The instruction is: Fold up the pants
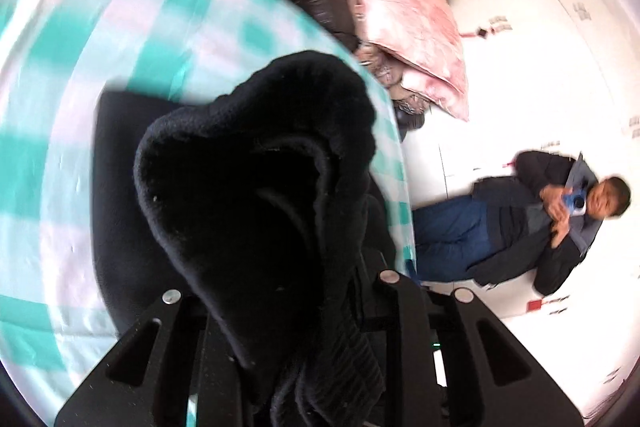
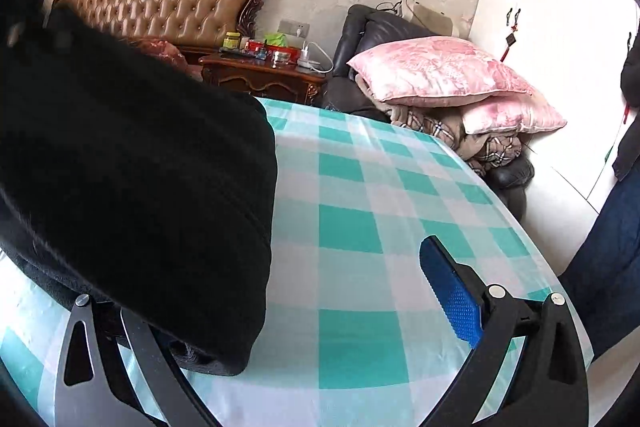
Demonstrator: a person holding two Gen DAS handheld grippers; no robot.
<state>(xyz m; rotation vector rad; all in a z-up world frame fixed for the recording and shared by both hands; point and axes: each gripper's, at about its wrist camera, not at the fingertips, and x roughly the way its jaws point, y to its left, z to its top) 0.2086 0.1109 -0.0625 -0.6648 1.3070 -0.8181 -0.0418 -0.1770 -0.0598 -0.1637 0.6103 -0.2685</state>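
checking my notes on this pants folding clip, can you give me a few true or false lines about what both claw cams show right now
1. The left claw is clamped on black pants. True.
2. The right claw is shut on the pants. False: its jaws stand wide open, and only the pants' edge lies over its left finger.
3. The bed sheet is plain white. False: it is checked in teal and white.
4. A pink pillow lies on a pile beside the bed. True.
5. A seated person shows in the left wrist view. True.

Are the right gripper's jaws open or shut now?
Open: the right gripper stands wide over the checked sheet, its blue pad bare, beside the black pants.
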